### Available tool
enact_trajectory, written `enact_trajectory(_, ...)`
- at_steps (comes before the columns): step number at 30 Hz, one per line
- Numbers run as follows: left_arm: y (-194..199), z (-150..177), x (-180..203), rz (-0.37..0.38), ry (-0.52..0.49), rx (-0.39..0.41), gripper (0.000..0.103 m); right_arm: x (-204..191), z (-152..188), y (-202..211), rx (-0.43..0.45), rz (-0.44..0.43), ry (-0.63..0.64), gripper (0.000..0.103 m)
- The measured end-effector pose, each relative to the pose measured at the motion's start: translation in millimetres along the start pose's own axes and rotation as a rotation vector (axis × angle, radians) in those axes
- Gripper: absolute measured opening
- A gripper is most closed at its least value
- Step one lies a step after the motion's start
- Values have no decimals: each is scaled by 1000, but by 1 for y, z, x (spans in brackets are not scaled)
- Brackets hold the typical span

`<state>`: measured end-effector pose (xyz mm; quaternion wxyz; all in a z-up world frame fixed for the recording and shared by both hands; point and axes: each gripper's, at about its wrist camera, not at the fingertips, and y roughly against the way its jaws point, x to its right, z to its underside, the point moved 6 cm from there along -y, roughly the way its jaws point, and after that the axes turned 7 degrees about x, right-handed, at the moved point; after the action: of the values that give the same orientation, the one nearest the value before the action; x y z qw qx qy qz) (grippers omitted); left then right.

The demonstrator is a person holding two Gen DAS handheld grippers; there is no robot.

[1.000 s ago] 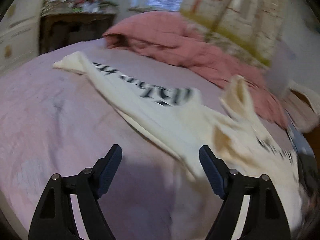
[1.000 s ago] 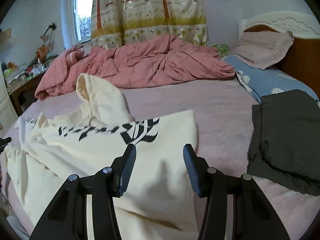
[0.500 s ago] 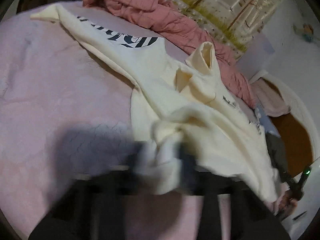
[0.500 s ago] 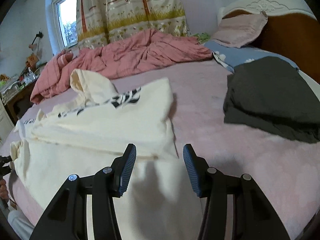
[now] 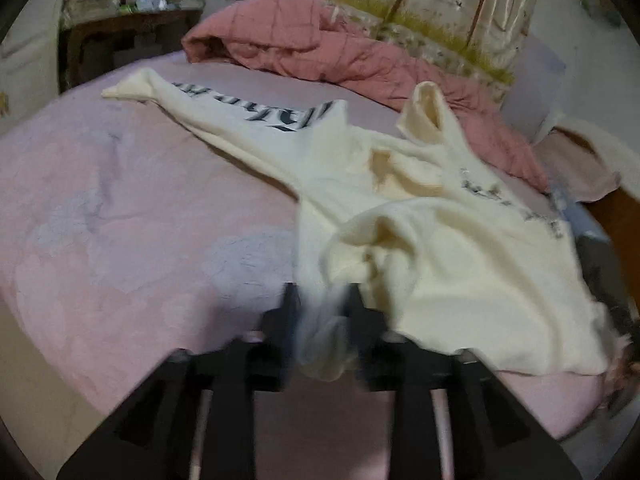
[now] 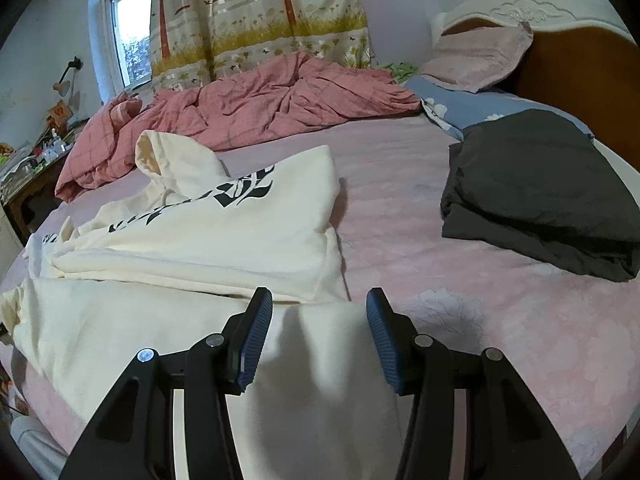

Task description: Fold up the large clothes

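A cream hoodie (image 5: 440,248) with black lettering lies crumpled on a pink bedsheet (image 5: 120,220), its hood (image 5: 428,112) standing up and one sleeve (image 5: 180,96) stretched to the far left. My left gripper (image 5: 322,308) is blurred at the hoodie's near edge. A bunch of cream fabric fills the gap between its fingers while the jaws are opening. In the right wrist view the hoodie (image 6: 224,232) lies partly folded. My right gripper (image 6: 319,312) stands open just over the flat near part of the hoodie, pressing on nothing.
A rumpled red quilt (image 6: 260,108) lies along the far side of the bed. A folded dark garment (image 6: 540,192) rests at the right, near a pink pillow (image 6: 480,56) and the headboard (image 6: 580,68). A cluttered wooden table (image 5: 120,28) stands beyond the bed's left corner.
The left gripper went from wide open above the sheet to closed around the hoodie's near edge, bunching fabric. The right gripper came lower over the hoodie's near part, then held still.
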<state>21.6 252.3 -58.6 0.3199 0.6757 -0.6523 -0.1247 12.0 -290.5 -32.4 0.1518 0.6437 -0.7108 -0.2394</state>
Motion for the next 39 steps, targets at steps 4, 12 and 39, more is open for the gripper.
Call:
enact_trajectory(4, 32, -17, -2, 46, 15, 179, 62, -8, 1, 3, 19, 8, 43, 52)
enact_trajectory(12, 4, -32, 37, 88, -124, 81, 64, -24, 3, 3, 17, -15, 84, 52)
enact_trajectory(39, 36, -22, -15, 103, -39, 119, 55, -16, 14, 30, 54, 65, 99, 52)
